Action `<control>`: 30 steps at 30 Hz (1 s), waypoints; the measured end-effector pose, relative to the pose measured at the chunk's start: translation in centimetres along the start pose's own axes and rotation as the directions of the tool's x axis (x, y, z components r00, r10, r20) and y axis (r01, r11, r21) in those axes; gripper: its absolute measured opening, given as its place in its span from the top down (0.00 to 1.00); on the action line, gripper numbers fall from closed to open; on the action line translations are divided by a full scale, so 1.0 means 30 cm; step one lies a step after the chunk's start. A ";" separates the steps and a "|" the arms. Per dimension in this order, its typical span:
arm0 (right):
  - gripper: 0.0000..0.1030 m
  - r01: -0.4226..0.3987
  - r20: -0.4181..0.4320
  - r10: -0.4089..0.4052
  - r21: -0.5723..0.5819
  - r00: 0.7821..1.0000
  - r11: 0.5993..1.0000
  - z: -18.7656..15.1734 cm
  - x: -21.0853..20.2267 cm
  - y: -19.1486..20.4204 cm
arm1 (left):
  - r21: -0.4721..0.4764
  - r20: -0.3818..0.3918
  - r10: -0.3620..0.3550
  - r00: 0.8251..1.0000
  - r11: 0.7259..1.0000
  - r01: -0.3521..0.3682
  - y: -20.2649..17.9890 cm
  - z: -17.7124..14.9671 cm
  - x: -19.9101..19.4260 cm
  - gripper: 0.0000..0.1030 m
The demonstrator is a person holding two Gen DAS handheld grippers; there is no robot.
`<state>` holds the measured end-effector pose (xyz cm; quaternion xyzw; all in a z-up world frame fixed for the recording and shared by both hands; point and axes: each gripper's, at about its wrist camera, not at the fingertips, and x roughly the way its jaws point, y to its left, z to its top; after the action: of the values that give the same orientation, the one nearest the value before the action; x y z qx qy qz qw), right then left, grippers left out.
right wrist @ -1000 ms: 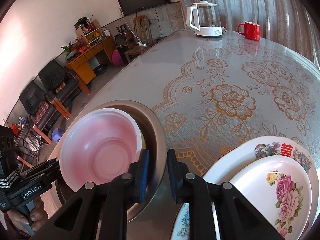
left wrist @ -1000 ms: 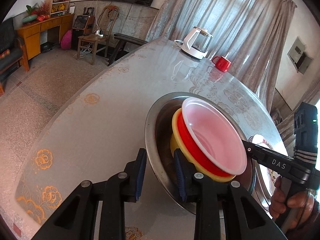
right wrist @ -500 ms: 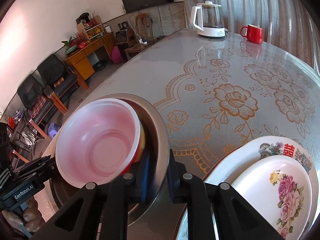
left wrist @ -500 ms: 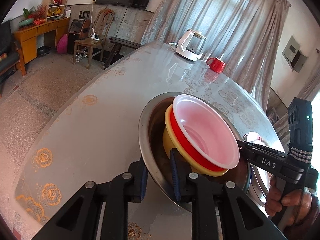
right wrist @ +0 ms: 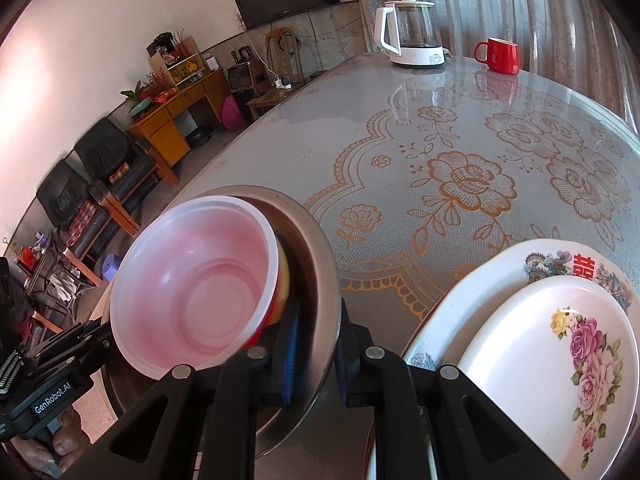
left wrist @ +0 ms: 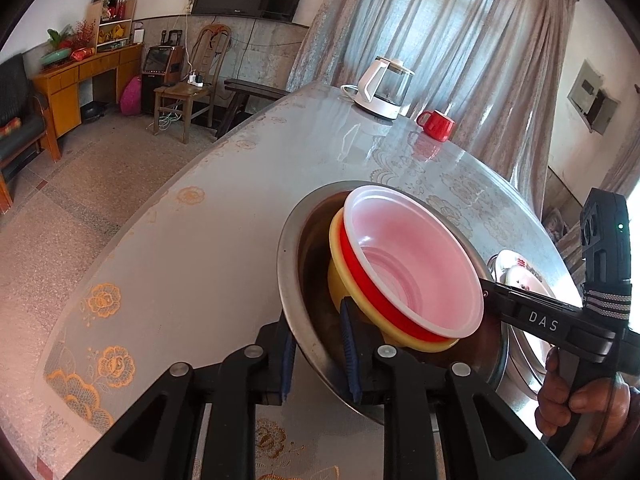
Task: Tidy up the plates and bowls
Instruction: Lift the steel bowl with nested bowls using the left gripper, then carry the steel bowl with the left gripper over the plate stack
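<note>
The steel basin (left wrist: 292, 280), centre-right in the left view and carrying nested bowls (left wrist: 412, 276), is pinched at opposite rims by the left gripper (left wrist: 316, 344) and right gripper (right wrist: 314, 344); lift both evenly so nothing slides.

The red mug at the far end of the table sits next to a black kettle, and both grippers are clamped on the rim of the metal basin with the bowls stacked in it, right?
One detail is off: the kettle beside the red mug is white with a clear body, not black, as the right wrist view shows. The rest holds: the left gripper and right gripper both clamp the metal basin rim, with the bowls stacked inside.
</note>
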<state>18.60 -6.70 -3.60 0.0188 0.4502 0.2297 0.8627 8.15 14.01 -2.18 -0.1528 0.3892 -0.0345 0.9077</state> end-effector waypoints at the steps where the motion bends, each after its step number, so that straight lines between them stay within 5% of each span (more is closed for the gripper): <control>1: 0.86 -0.003 -0.001 0.003 0.003 1.000 1.000 -0.003 -0.001 -0.001 | 0.001 0.001 0.001 1.000 1.000 -0.001 0.000 -0.002 -0.003 0.79; 30: 0.87 -0.039 0.132 0.030 0.071 0.991 0.997 -0.061 -0.196 -0.079 | 0.072 0.055 -0.073 0.996 0.995 0.069 -0.148 -0.007 -0.109 0.81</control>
<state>15.20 -11.57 -0.74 0.0733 0.4003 0.2263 0.8850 5.99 10.33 1.30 -0.1354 0.3560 -0.0760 0.9215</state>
